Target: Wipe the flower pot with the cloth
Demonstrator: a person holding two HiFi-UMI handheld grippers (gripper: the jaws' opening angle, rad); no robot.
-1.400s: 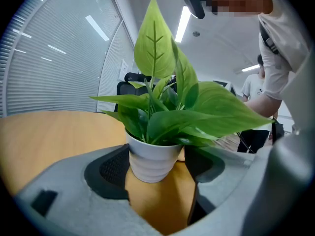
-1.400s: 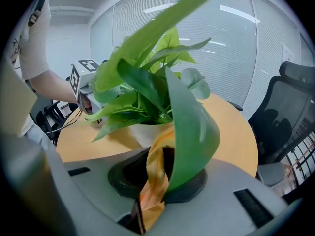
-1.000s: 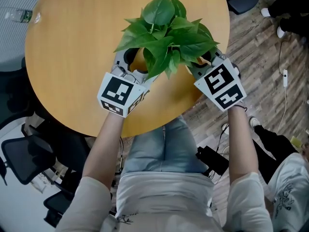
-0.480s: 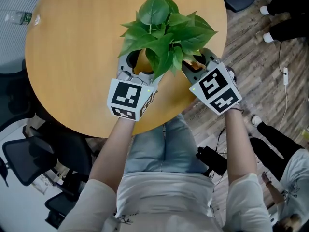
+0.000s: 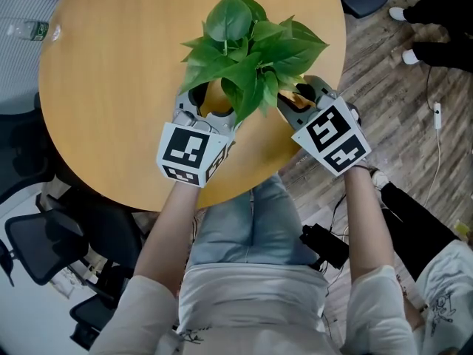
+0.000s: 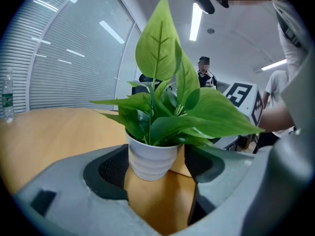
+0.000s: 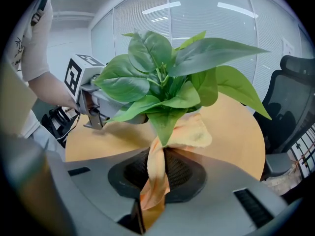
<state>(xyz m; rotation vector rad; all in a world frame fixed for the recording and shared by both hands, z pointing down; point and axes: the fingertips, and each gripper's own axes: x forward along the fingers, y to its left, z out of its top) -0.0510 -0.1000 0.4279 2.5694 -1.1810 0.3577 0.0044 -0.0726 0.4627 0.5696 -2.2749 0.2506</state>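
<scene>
Two holds: left gripper (image 6: 158,175) fingers clamp the likely light, slippery pot (image 6: 150,159) low on its ribbed wall, right gripper (image 7: 155,183) fingers pinch the limp cloth (image 7: 192,132).

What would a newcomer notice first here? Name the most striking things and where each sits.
The leafy green plant in its white pot stands on the round wooden table, near the person's edge, between the jaws of the left gripper. The right gripper pinches an orange cloth at the pot's other side.

The flower pot (image 6: 150,161) stands on the table (image 5: 111,72), cloth (image 7: 192,132) at its right.
</scene>
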